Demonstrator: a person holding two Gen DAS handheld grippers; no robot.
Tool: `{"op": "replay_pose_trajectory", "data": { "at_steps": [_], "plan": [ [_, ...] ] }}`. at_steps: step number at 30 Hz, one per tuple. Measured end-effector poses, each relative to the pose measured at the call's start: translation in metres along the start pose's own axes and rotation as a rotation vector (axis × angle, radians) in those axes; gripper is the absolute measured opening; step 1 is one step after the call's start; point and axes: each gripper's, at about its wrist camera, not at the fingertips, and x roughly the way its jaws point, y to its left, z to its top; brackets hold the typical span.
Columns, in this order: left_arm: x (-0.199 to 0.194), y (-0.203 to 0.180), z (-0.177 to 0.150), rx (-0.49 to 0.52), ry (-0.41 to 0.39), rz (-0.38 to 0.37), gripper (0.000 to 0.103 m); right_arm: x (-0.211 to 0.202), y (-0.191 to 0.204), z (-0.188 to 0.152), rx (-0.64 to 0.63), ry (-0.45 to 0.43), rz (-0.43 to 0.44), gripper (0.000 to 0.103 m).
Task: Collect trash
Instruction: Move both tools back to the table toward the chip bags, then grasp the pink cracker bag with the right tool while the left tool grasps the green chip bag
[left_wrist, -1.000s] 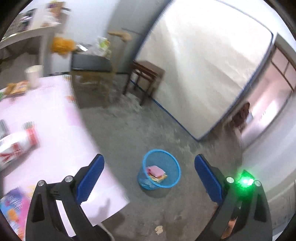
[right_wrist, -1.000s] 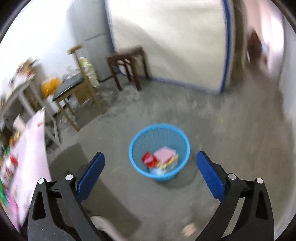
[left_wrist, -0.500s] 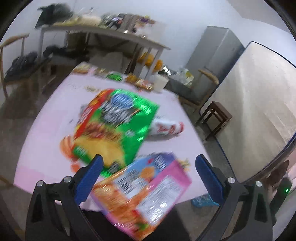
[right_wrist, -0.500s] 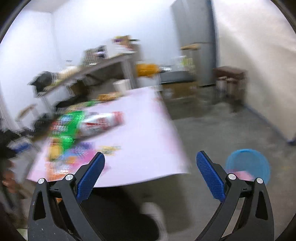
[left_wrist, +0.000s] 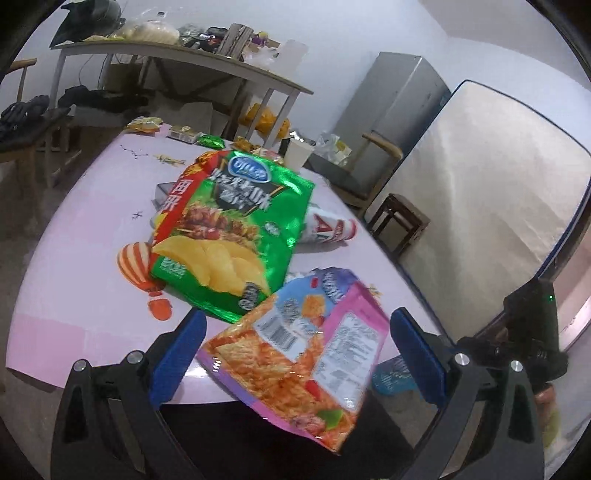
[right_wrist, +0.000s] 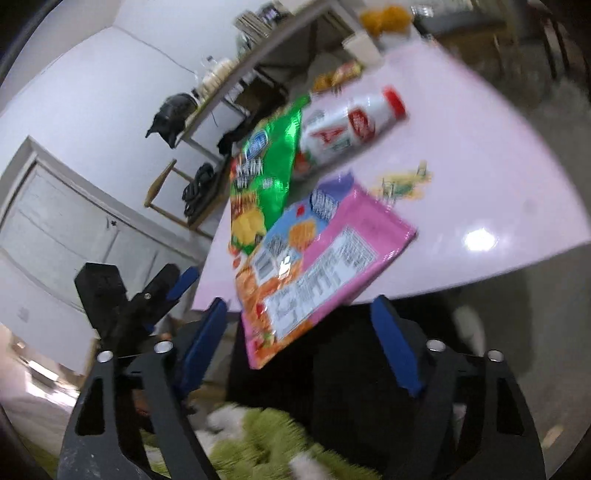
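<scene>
A pink snack packet (left_wrist: 303, 354) overhangs the near edge of the pink table (left_wrist: 77, 266); it also shows in the right wrist view (right_wrist: 317, 266). A green chip bag (left_wrist: 236, 229) lies behind it, also in the right wrist view (right_wrist: 266, 177). A white and red bottle (left_wrist: 328, 230) lies on its side beside the bag, also in the right wrist view (right_wrist: 351, 129). My left gripper (left_wrist: 295, 354) is open with the pink packet's near end between its fingers. My right gripper (right_wrist: 299, 347) is open just below that packet's overhanging end.
The blue trash basket (left_wrist: 391, 376) shows partly below the table edge on the right. Small snack wrappers (left_wrist: 184, 133) and a paper cup (left_wrist: 297, 153) sit at the table's far end. A stool (left_wrist: 399, 221), chairs and a cluttered bench (left_wrist: 177, 51) stand beyond.
Both grippers have swung from the blue basket on the floor to the table. They now frame the pink packet at the table edge, closer than half a second ago. Both stay open.
</scene>
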Motion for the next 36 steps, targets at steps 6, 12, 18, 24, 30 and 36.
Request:
{"op": "replay_pose_trajectory", "data": {
  "at_steps": [6,12,18,24,30,36],
  "plan": [
    [0.020,0.013,-0.002,-0.076,0.045,-0.088,0.097,0.032,-0.006,-0.003,0.089,0.131,-0.066,0.061],
    [0.043,-0.004,-0.015,-0.043,0.182,-0.232,0.093,0.040,-0.010,-0.003,0.135,0.154,-0.070,0.058],
    [0.049,-0.024,-0.030,-0.007,0.234,-0.310,0.093,0.041,-0.028,-0.007,0.190,0.165,-0.057,0.053],
    [0.036,-0.008,-0.005,0.043,0.069,-0.080,0.093,0.047,-0.032,-0.006,0.199,0.157,-0.032,0.052],
    [0.061,0.009,-0.008,-0.056,0.195,-0.120,0.093,0.054,-0.037,-0.006,0.217,0.166,-0.006,0.048],
    [0.069,0.000,-0.031,-0.168,0.305,-0.354,0.094,0.047,-0.048,-0.004,0.244,0.150,0.002,0.036]
  ]
}}
